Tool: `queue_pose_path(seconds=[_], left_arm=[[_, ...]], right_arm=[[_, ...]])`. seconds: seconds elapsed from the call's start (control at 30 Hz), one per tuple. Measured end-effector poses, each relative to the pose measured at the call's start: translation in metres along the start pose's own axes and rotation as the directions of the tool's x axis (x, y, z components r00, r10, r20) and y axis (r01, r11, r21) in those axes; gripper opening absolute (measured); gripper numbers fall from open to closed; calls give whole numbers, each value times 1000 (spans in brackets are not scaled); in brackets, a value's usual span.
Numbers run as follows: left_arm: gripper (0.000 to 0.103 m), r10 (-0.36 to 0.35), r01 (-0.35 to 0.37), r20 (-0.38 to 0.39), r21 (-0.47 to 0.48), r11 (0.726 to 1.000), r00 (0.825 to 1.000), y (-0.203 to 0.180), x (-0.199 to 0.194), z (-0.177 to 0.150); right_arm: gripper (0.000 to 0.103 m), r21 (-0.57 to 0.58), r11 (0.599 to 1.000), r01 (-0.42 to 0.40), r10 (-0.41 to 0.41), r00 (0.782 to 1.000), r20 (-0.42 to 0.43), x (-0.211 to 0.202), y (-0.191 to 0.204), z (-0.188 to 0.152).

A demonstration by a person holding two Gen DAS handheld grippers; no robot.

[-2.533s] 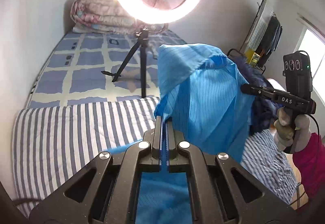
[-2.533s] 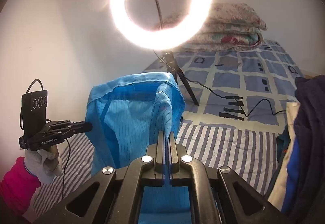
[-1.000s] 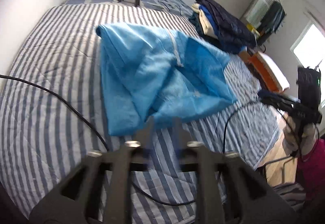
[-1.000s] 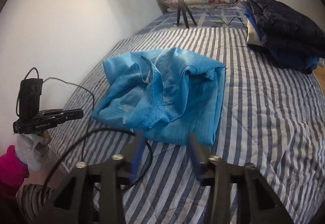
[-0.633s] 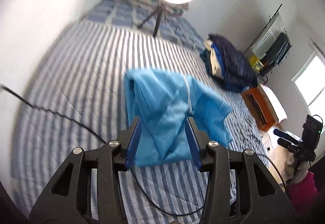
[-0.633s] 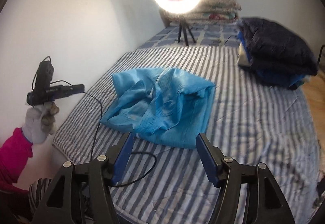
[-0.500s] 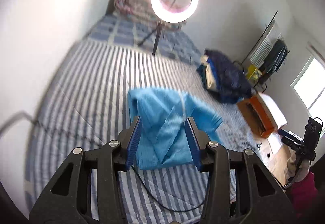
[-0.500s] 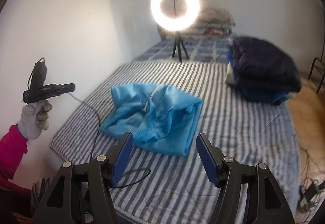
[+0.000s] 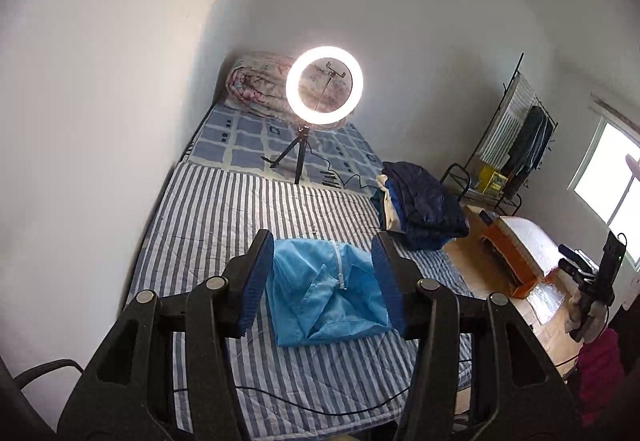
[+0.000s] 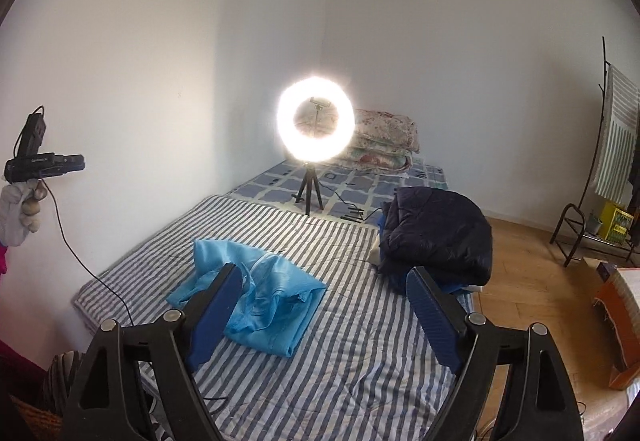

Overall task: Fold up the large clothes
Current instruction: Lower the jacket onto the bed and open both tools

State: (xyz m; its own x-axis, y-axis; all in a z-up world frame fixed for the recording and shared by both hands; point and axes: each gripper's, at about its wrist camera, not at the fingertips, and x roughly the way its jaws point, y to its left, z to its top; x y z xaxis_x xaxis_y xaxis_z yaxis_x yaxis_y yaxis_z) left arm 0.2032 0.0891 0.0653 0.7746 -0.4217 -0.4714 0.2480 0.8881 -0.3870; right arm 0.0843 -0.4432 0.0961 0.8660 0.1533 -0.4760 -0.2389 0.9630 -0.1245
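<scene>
A blue garment (image 9: 326, 295) lies loosely bunched on the striped bed cover (image 9: 224, 225), with a white zip showing; it also shows in the right wrist view (image 10: 260, 293). My left gripper (image 9: 322, 273) is open and empty, held well above and back from the bed. My right gripper (image 10: 322, 291) is open and empty, also raised away from the bed. The left gripper (image 10: 82, 163) shows at the far left of the right wrist view, and the right gripper (image 9: 564, 257) at the far right of the left wrist view.
A stack of folded dark clothes (image 10: 436, 237) sits on the bed's right side. A lit ring light on a tripod (image 10: 316, 125) stands further back, before rolled quilts (image 10: 384, 145). A black cable (image 9: 320, 409) crosses the near bed edge. An orange box (image 9: 512, 257) and a clothes rack (image 9: 516, 145) stand to the right.
Both grippers let go of the blue garment, which dropped onto the bed, and opened. Both then pulled up and back from the bed, so the garment looks smaller now.
</scene>
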Motion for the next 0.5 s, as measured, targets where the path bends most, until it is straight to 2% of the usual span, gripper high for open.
queue_pose_path(seconds=[0.13, 0.2, 0.27, 0.5], left_arm=[[55, 26, -28, -63, -28, 999, 998, 10, 10, -6], [55, 39, -41, -77, -19, 999, 996, 11, 2, -6], [55, 68, -68, -55, 2, 998, 996, 9, -14, -3], [56, 77, -78, 36, 39, 996, 996, -4, -82, 12]], right_arm=[[86, -7, 1000, 18, -18, 1000, -7, 4, -6, 1], [86, -6, 1000, 24, -25, 1000, -13, 1, -11, 4], [86, -11, 999, 39, -39, 999, -3, -8, -15, 9], [89, -12, 998, 65, -64, 995, 71, -48, -25, 33]])
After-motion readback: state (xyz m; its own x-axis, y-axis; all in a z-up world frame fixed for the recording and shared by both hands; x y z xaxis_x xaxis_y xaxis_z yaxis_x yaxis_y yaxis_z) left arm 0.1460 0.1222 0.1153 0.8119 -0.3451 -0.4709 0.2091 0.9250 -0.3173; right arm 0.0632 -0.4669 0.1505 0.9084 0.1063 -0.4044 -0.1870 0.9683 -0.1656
